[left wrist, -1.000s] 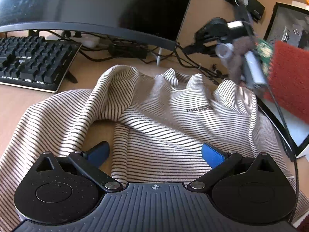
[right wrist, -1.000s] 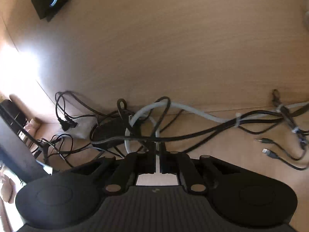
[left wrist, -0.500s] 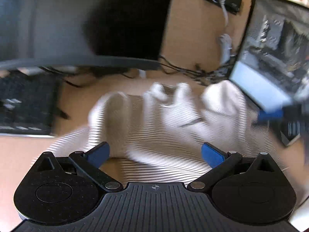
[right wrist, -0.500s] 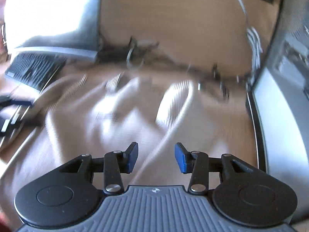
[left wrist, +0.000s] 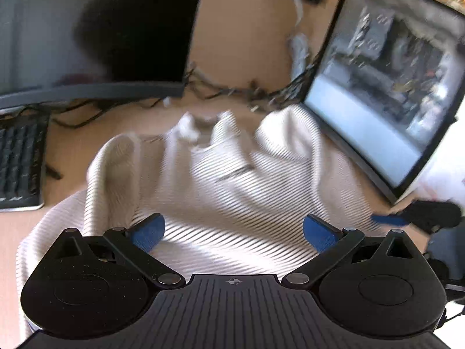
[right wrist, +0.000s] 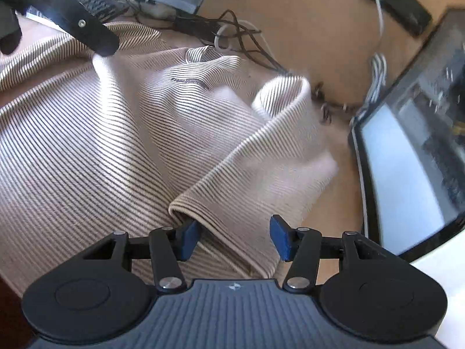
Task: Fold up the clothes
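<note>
A cream sweater with thin dark stripes (left wrist: 232,180) lies crumpled on the wooden desk, collar toward the back. My left gripper (left wrist: 234,232) is open wide and empty, just above the sweater's lower body. My right gripper (right wrist: 235,237) is open, its blue pads on either side of a folded sleeve cuff (right wrist: 221,212) of the same sweater (right wrist: 87,133), not closed on it. The right gripper's blue tip also shows in the left wrist view (left wrist: 389,219) at the sweater's right edge. The left gripper's black finger (right wrist: 84,29) shows at the right view's top left.
A large dark monitor (left wrist: 101,29) stands at the back left, a keyboard (left wrist: 20,163) at the left. A lit screen (left wrist: 386,87) stands close on the right, also in the right wrist view (right wrist: 412,151). Tangled cables (right wrist: 232,37) lie behind the collar.
My right gripper has swung down from facing the wall and cables, opened, and now straddles the sleeve cuff. My left gripper has stayed open and shifted slightly over the sweater.
</note>
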A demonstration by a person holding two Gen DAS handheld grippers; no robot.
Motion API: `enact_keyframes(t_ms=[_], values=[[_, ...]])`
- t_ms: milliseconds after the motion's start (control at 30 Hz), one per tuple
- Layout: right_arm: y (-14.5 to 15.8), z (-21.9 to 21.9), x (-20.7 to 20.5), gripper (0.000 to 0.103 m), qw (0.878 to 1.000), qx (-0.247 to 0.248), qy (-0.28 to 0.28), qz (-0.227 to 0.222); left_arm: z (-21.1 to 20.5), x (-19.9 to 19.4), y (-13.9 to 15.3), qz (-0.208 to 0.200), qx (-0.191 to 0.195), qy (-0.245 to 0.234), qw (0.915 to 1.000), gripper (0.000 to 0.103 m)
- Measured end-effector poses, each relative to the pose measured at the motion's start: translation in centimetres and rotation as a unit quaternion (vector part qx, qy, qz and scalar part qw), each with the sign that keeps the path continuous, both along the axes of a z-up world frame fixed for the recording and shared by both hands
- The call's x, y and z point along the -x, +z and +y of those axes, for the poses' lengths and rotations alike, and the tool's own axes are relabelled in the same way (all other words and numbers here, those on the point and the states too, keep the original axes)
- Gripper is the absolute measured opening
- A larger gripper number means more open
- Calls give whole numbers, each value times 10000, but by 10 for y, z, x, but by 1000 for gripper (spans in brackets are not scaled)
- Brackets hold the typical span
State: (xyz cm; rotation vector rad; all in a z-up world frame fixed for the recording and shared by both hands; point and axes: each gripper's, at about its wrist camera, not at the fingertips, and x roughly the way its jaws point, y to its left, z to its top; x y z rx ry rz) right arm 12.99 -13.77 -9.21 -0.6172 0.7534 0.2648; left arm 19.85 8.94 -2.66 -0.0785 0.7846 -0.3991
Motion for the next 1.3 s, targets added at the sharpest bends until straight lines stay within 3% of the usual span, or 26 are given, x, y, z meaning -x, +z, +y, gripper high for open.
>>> enact_keyframes(t_ms=[133,400,433,467,500,633,767,867,933,1067,1300], values=[[19,-2,15,52,9998,-82,150,60,-3,6,3,119,-209,7,9997,103],[-4,7,7,51,9998,80,63,-170,-7,18,2,344,-87,-24,9994,103],[-4,9,2,43,9998,4,2,-193,-7,20,0,401,-51,-50,9992,103],[-2,9,-4,13,9997,-166,-103,-127,-7,20,-3,492,39,-95,9987,103],[4,6,-11,4,9989,-390,-245,-53,-6,20,-6,584,109,-127,9982,103],[57,-29,-30,4,9858,-1410,-856,-307,-2,19,-9,700,204,-111,9973,103],[141,-84,-43,3,9497,-2457,-1559,-1158,5,20,-7,652,245,-46,9976,103],[198,-104,-55,3,9199,-3157,-1557,-1726,11,21,-5,616,276,3,9977,103],[225,-100,-66,3,9111,-3404,-1363,-1882,14,21,-4,592,297,36,9978,103],[241,-65,-97,3,9110,-3642,-894,-1714,26,19,1,477,474,195,9975,103],[217,23,-142,3,9132,-3976,-233,-866,38,9,13,200,960,195,9950,103]])
